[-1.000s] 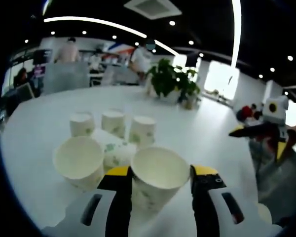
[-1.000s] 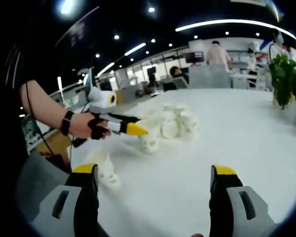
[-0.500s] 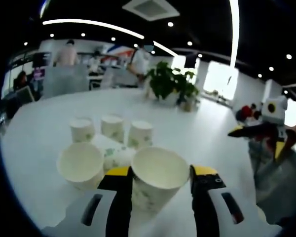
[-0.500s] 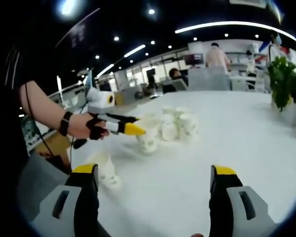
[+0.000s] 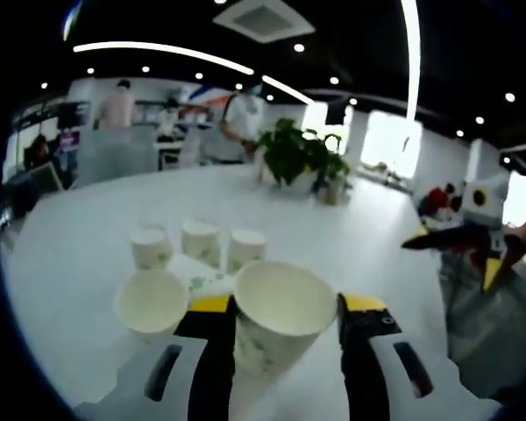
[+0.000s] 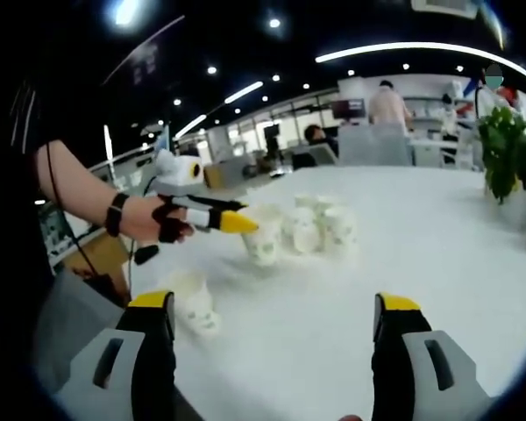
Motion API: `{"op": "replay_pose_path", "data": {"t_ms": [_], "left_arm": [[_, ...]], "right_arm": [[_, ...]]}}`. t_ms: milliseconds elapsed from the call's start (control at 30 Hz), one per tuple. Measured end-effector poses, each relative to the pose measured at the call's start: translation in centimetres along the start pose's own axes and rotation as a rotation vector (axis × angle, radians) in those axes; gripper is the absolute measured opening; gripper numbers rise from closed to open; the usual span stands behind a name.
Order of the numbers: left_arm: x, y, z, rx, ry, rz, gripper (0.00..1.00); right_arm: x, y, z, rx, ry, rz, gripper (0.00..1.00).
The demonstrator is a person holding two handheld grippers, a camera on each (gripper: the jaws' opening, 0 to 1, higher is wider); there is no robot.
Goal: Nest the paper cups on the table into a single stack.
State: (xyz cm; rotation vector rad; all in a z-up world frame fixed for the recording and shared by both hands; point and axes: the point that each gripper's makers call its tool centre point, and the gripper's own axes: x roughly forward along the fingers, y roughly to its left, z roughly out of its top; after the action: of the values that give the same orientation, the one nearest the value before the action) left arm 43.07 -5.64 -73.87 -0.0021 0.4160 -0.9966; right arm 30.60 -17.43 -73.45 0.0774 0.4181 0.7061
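My left gripper (image 5: 286, 309) is shut on a white paper cup (image 5: 279, 338) with a green print, held upright and mouth up above the white table (image 5: 66, 232). Just left of it stands another open cup (image 5: 152, 303). A cup on its side (image 5: 197, 281) lies behind that one. Three upturned cups (image 5: 202, 242) stand in a row farther back. In the right gripper view a hand holds the left gripper (image 6: 232, 223) with its cup (image 6: 263, 243) beside the cup cluster (image 6: 320, 230). A lone cup (image 6: 193, 303) sits near my open right gripper (image 6: 274, 317), which has nothing between its fingers.
A potted plant (image 5: 302, 158) stands at the table's far side. The right gripper (image 5: 425, 239) hovers off the table's right side in the left gripper view. People and desks fill the room behind. The table's near edge (image 6: 145, 289) runs beside a person's forearm.
My left gripper has lifted its cup a little, so the other cups look lower and smaller beneath it. The right gripper has stayed about where it was, still open.
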Motion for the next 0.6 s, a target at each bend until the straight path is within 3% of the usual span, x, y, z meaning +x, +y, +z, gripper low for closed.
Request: {"op": "replay_pose_path", "data": {"t_ms": [267, 600], "left_arm": [[-1.0, -0.8, 1.9, 0.031, -0.035, -0.005, 0.44], [-2.9, -2.6, 5.4, 0.091, -0.088, -0.015, 0.44]], "right_arm": [[-0.3, 0.4, -0.1, -0.01, 0.001, 0.002, 0.91], [-0.6, 1.3, 0.5, -0.03, -0.016, 0.005, 0.9]]}}
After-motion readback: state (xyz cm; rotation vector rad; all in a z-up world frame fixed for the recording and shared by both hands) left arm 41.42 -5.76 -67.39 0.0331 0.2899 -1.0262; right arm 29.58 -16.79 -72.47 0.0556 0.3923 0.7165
